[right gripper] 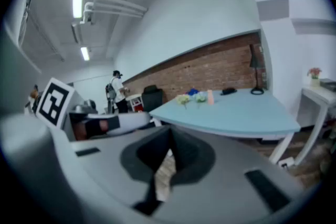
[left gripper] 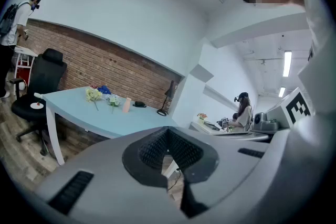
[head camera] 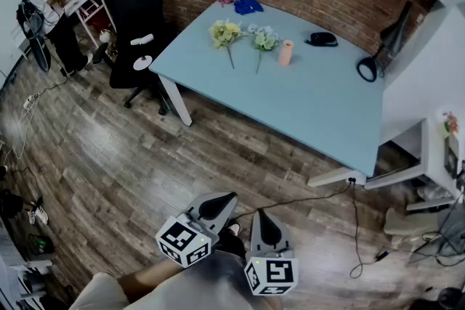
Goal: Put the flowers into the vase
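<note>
Overhead, head view: black office chair [head camera: 138, 3] standing beside light blue table [head camera: 312, 105], cable [head camera: 320, 196] trailing across wood floor [head camera: 109, 156] in between. Left gripper [head camera: 218, 205] and right gripper [head camera: 267, 227] hovering side by side at frame bottom, both pinched closed, carrying nothing. Yellow flowers [head camera: 225, 33] and pale flowers [head camera: 264, 39] lying on far side of table, peach vase [head camera: 286, 52] standing just beside them, all well apart from grippers.

Left gripper view: jaws pressing together, empty; flowers and vase sitting far ahead, up-left of jaws.

Right gripper view: jaws meeting, empty; flowers and vase showing small across tabletop, beyond jaw tips.
</note>
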A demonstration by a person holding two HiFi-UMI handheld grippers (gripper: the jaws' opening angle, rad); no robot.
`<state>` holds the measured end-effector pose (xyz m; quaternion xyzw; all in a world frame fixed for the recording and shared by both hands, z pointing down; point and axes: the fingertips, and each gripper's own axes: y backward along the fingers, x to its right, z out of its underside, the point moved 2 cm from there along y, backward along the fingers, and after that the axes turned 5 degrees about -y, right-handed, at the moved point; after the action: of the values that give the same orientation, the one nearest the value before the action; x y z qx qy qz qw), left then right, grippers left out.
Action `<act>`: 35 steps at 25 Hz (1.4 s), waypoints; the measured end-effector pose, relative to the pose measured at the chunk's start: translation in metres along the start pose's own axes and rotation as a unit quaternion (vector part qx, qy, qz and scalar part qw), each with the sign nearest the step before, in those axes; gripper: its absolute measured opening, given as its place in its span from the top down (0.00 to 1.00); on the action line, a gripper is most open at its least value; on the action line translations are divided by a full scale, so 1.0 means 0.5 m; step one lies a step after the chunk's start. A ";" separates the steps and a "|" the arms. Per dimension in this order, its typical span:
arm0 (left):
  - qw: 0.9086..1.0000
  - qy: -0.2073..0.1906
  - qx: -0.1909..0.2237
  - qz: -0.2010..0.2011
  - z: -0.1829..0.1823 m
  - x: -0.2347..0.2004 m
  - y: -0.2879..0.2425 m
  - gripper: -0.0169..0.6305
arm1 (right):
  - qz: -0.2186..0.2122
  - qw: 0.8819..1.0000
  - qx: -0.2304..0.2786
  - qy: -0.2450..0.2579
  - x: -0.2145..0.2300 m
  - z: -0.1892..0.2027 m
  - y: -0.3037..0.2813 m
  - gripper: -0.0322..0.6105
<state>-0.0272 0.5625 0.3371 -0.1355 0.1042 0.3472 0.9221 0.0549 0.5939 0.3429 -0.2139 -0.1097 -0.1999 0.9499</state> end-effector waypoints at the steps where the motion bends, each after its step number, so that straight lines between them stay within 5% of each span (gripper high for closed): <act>1: 1.000 0.002 -0.001 0.001 -0.001 0.001 -0.002 0.95 | 0.000 1.000 -0.004 0.000 0.003 0.002 -0.001 0.92; 15: 1.000 0.001 -0.005 0.002 -0.036 -0.089 -0.058 0.95 | -0.003 1.000 -0.008 -0.012 0.008 -0.049 -0.100 0.92; 35: 0.998 0.002 0.016 0.063 -0.157 -0.323 -0.135 0.95 | -0.005 1.000 -0.004 0.028 -0.074 -0.180 -0.380 0.91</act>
<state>-0.1090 0.3897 0.3214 -0.1146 0.1197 0.4023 0.9004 -0.0481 0.4083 0.3214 -0.2112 -0.0833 -0.2113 0.9507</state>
